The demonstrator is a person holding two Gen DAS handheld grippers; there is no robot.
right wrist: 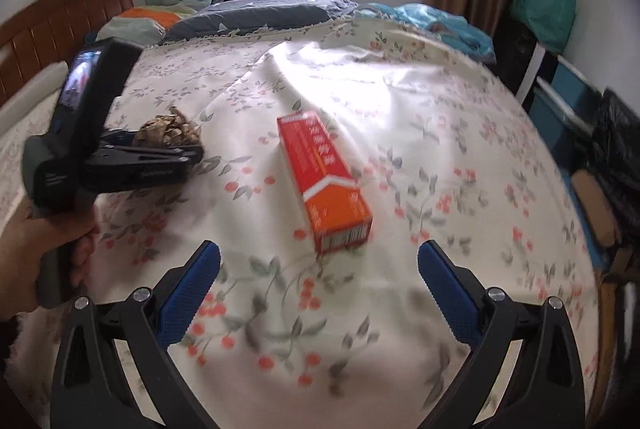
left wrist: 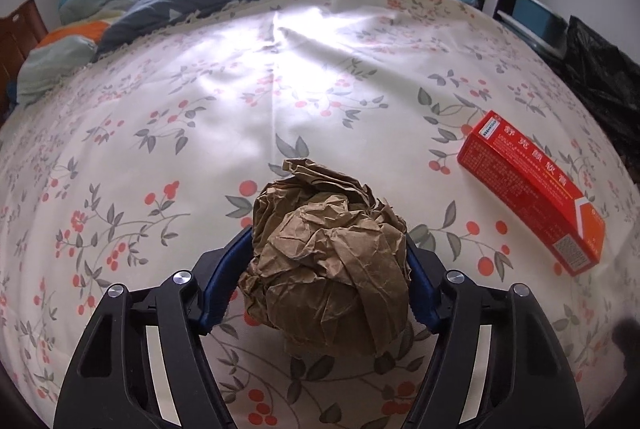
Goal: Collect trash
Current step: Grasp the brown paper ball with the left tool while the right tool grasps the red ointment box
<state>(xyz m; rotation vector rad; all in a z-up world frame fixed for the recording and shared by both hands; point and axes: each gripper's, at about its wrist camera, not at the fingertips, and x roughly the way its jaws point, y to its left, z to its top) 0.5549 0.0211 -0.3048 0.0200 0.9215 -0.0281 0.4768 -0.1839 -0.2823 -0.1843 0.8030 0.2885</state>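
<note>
My left gripper (left wrist: 328,261) is shut on a crumpled brown paper ball (left wrist: 328,269), held just above the floral bedsheet (left wrist: 200,109). The right wrist view shows that ball (right wrist: 168,131) between the left gripper's fingers (right wrist: 188,153) at the left. A red-orange carton (left wrist: 532,193) lies flat on the sheet to the right of the ball; it also shows in the right wrist view (right wrist: 324,181). My right gripper (right wrist: 318,269) is open and empty, its blue pads either side of the carton's near end, a little short of it.
Pillows and folded quilts (right wrist: 256,13) pile up at the bed's far end under a window. A wooden headboard (right wrist: 60,25) is at the left. A black bag (left wrist: 604,81) and blue boxes (right wrist: 560,97) stand beside the bed's right edge.
</note>
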